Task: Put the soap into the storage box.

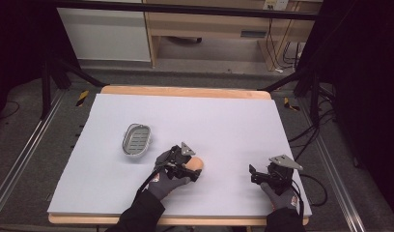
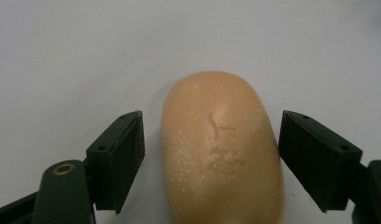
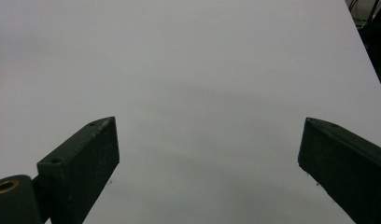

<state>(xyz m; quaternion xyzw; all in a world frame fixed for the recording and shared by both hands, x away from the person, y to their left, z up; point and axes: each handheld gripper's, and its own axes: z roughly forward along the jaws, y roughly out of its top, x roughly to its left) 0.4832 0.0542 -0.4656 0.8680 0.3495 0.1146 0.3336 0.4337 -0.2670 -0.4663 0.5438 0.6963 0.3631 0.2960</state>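
Right then, the bar of soap (image 2: 221, 149) lay flat on the white table (image 1: 224, 121), right between the two black jaws of the left gripper (image 2: 211, 161). Its long side pointed straight away from the gripper, the same way the jaws pointed, so they faced its two long edges. The jaws were spread wide and were not touching the soap — one small gap showed on each side. My guess was that a squeeze was all it needed next. The left hand (image 1: 168, 181) reached in low from the near edge, with the gripper tipped down over the soap. A grey soap dish (image 1: 136, 139) sat near, up and to the left. The right gripper (image 1: 262, 176) was well apart on the right — its jaws were spread wide too, holding nothing.
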